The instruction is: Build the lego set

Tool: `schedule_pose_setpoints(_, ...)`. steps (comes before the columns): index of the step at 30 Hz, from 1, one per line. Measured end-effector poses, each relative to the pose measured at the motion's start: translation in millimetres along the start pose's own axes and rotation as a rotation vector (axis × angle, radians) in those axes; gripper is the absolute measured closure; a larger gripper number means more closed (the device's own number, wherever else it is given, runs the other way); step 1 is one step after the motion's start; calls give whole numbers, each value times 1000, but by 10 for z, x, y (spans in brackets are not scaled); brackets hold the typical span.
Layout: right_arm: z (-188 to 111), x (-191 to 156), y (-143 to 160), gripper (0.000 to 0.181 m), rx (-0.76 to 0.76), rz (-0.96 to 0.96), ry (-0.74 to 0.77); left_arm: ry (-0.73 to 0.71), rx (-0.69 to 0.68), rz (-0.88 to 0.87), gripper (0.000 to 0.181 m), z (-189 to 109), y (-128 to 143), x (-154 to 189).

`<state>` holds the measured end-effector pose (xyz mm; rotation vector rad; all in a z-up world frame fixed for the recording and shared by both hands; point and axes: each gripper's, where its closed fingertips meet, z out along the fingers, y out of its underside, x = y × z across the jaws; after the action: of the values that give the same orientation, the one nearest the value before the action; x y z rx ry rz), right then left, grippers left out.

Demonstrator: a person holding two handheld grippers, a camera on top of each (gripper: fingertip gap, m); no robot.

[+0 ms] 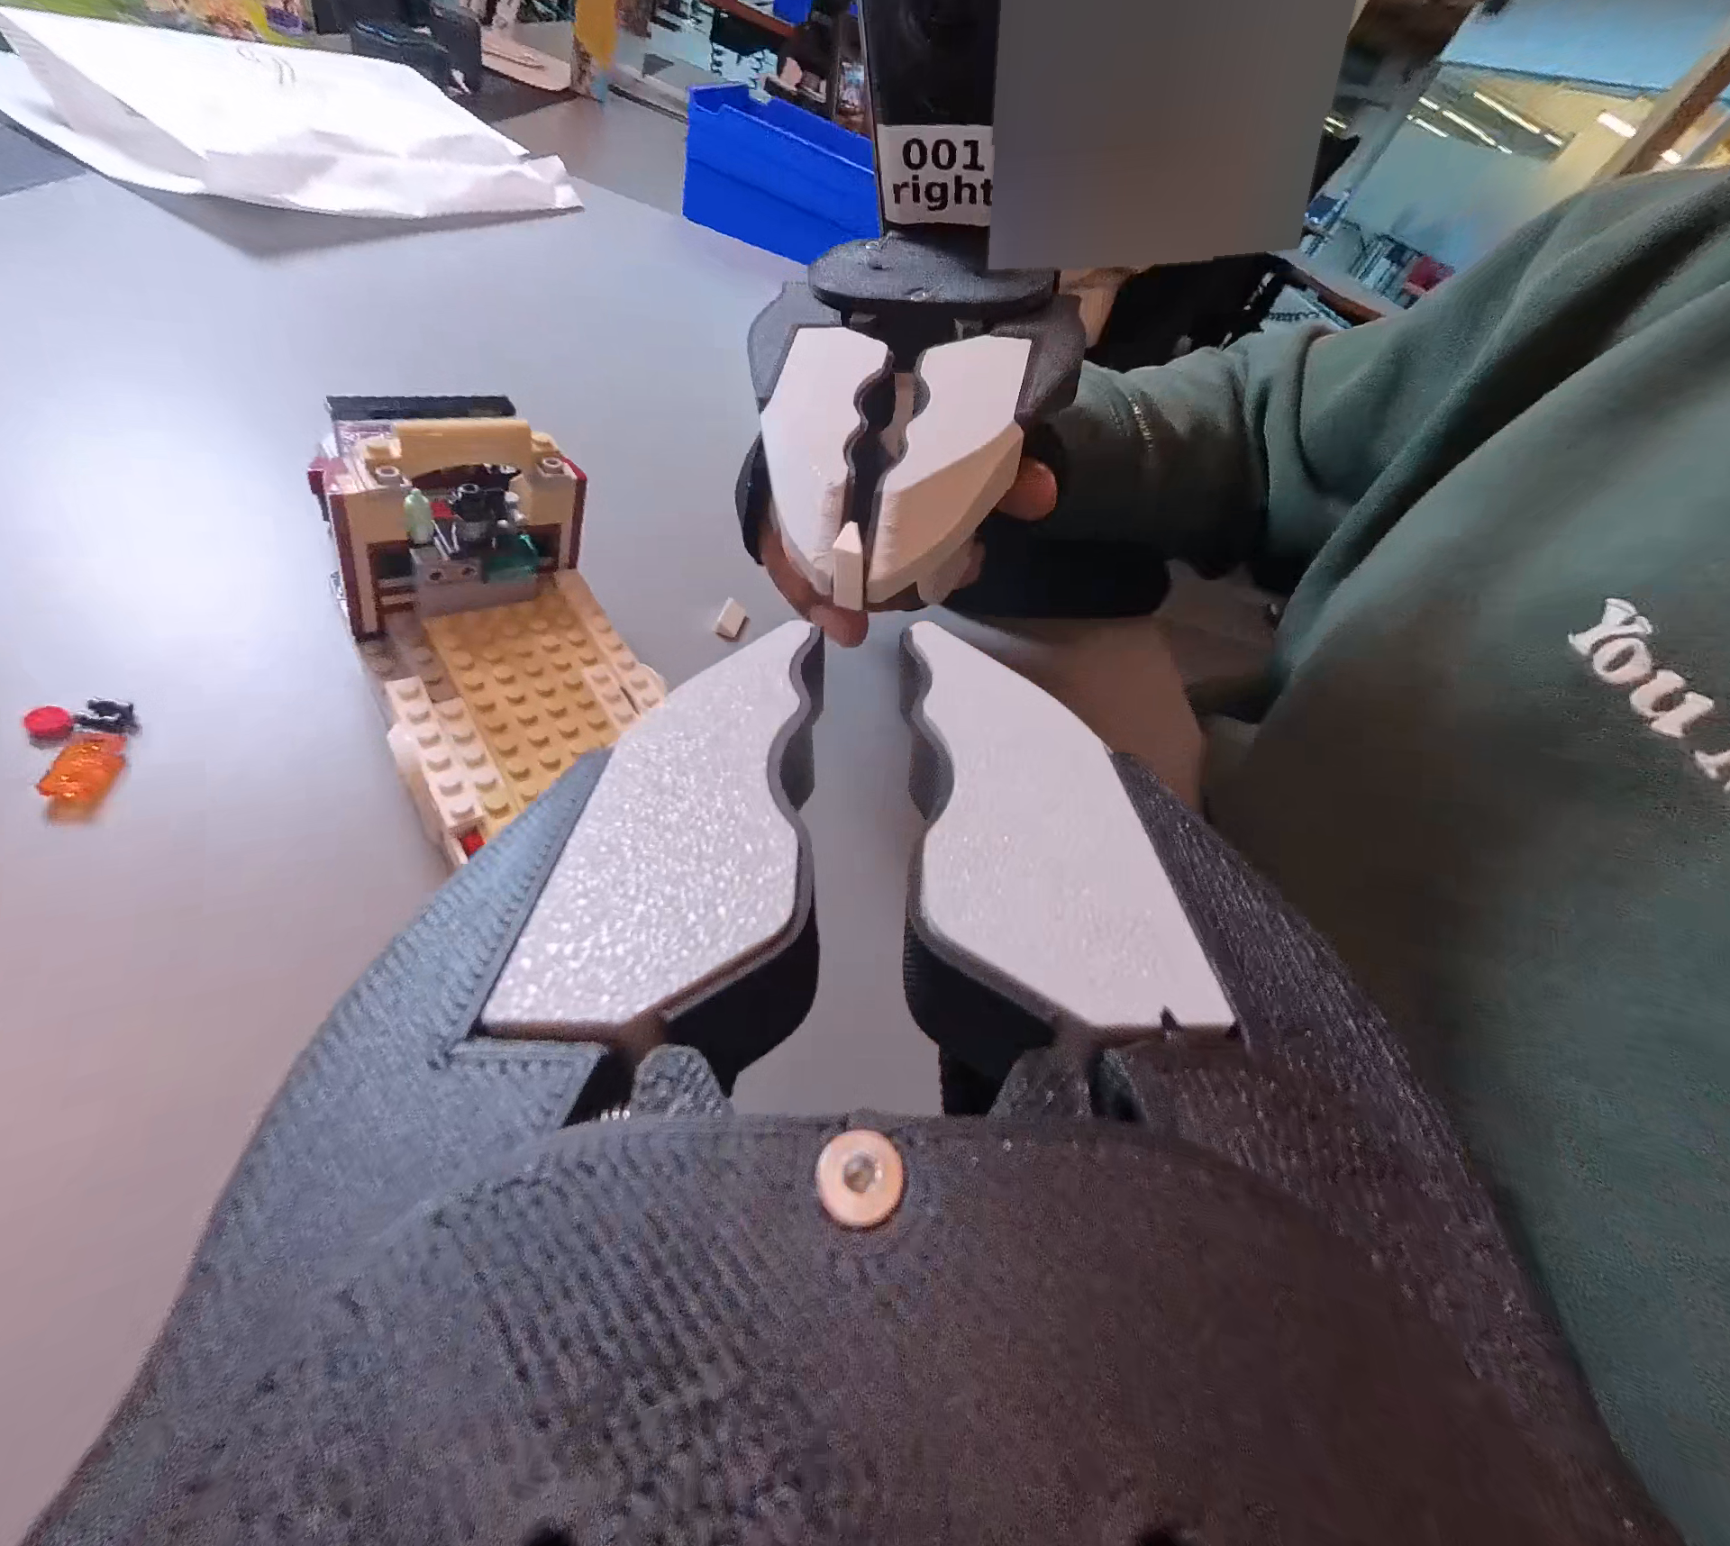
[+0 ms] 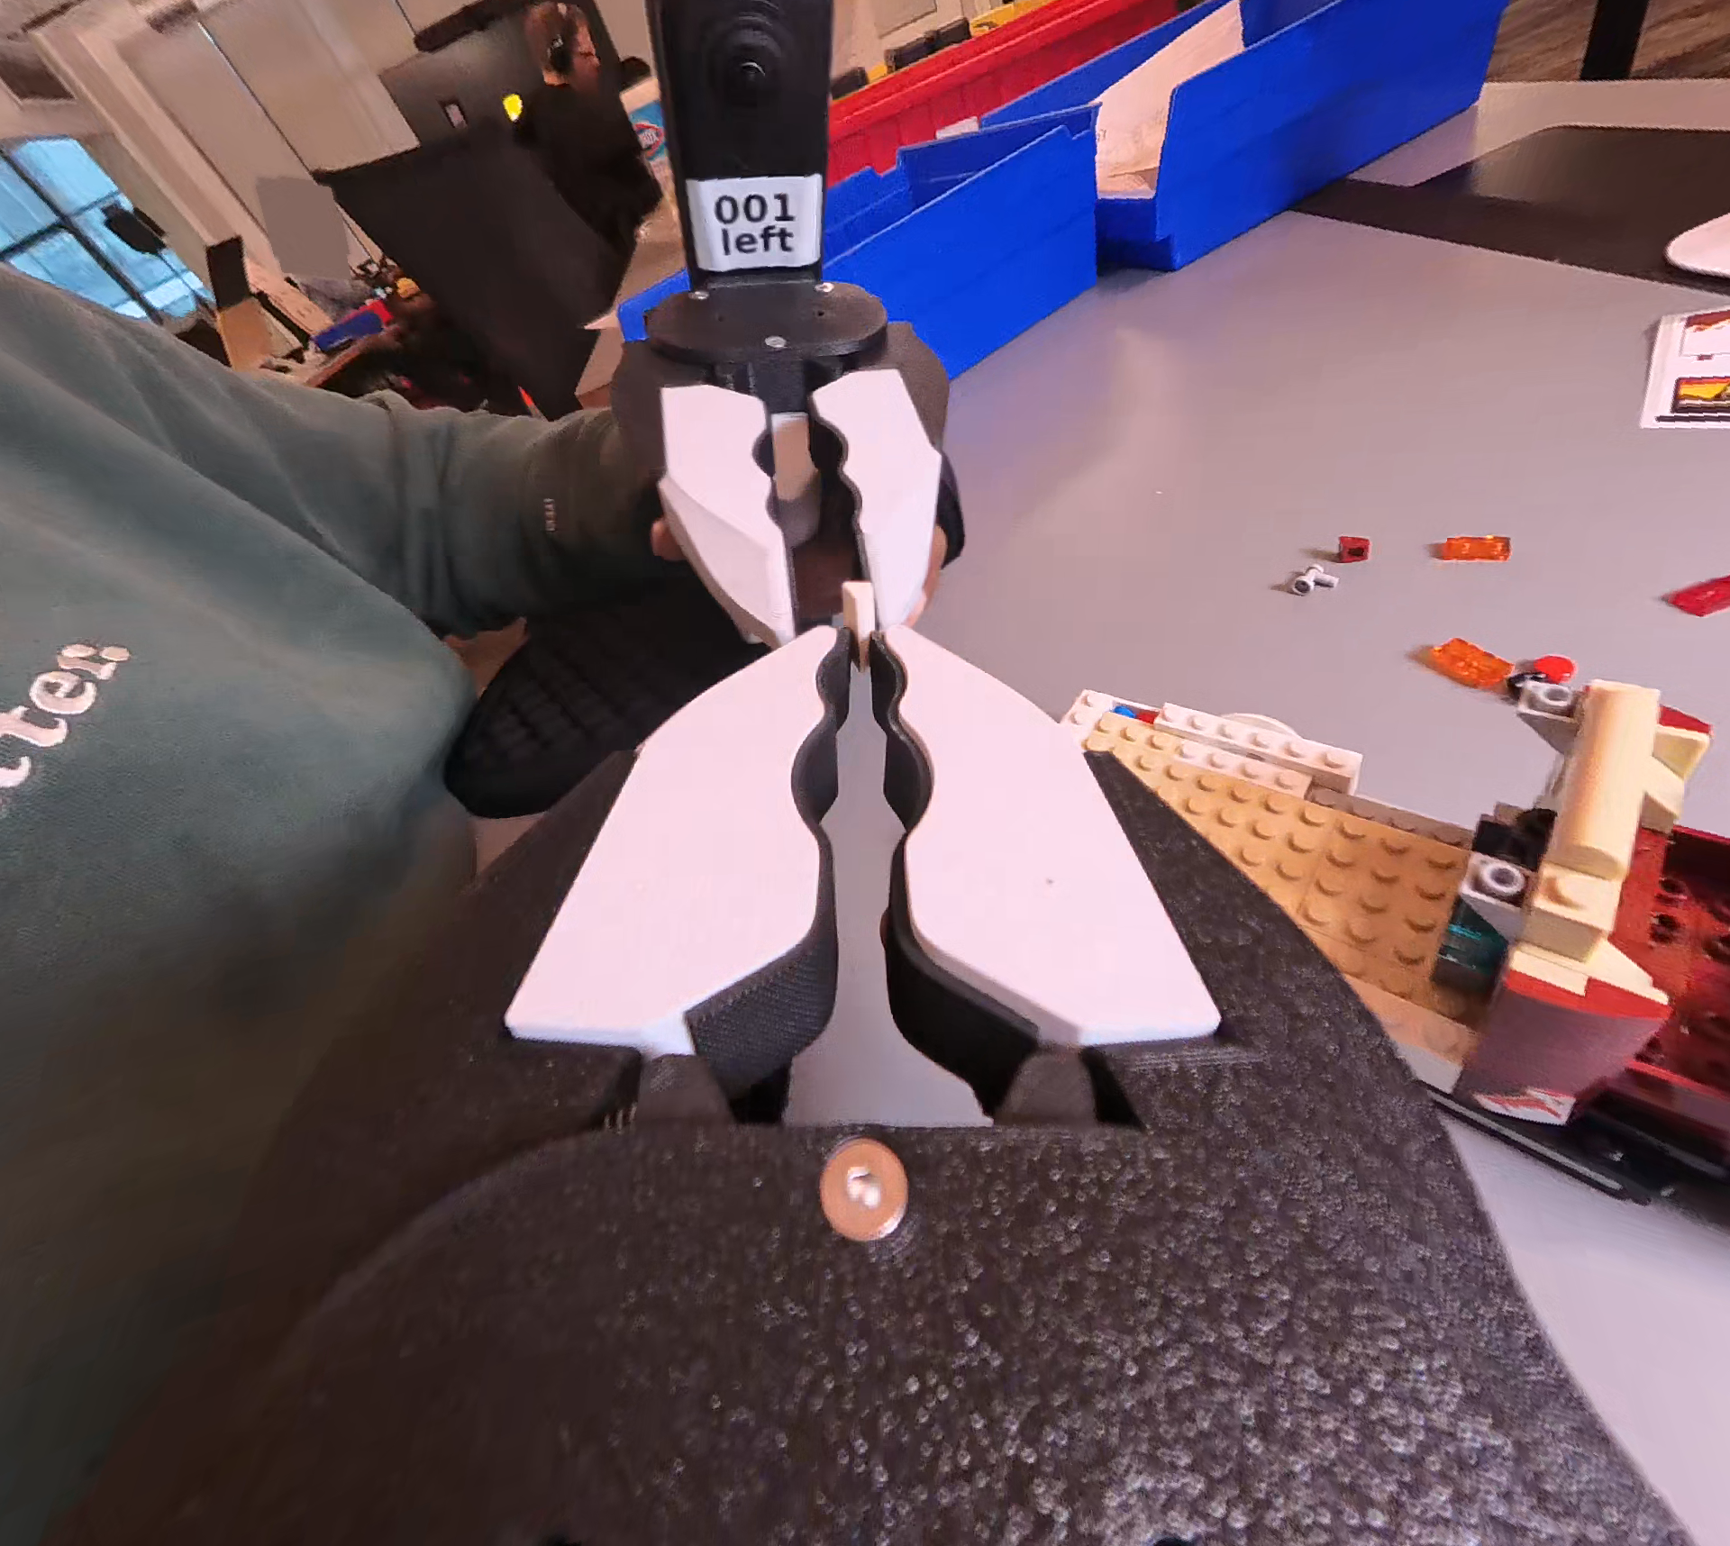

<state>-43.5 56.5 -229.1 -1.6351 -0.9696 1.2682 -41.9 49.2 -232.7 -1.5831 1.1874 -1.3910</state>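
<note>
The right gripper is pinching a small cream tile upright between its fingertips, held above the grey table. Facing it tip to tip, the left gripper is standing with its jaws apart and nothing between them, its tips just below the tile. A person's green sleeve is reaching in behind the right tool. Another small cream piece is lying on the table just beside the tips. Farther out, the partly built lego model, tan studded floor with a dark red and cream cabin, is sitting on the table, with loose orange, red and black pieces well apart from it. Blue bins are standing at the far edge.
</note>
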Motion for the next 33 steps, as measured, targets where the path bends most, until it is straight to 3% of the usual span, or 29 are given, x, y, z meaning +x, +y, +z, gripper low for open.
schedule_pose_setpoints(4, 27, -19, 38, 177, -20, -52, 17, -57, 38, -53, 166, 30, -51, -58)
schedule_pose_setpoints(8, 29, -19, 53, 177, -33, -114, 44, -23, 51, -66, 176, 44, -63, -4)
schedule_pose_setpoints(16, 40, 30, 139, 174, -93, -229, 111, -51, 9, -16, 178, 56, 9, -55)
schedule_pose_setpoints(19, -8, 116, 140, 161, -127, -235, 139, -98, -126, 11, 178, -50, 109, -182)
schedule_pose_setpoints(23, -169, 277, 195, 160, -257, -299, 164, -201, -500, 30, 178, -313, 541, -500)
schedule_pose_setpoints(26, -254, 368, 274, 160, -329, -341, 189, -188, -688, 3, 178, -414, 778, -594)
schedule_pose_setpoints(30, -273, 393, 384, 160, -369, -358, 197, -175, -765, -23, 178, -417, 862, -714)
schedule_pose_setpoints(33, -285, 406, 406, 160, -382, -367, 199, -187, -768, 0, 165, -403, 821, -786)
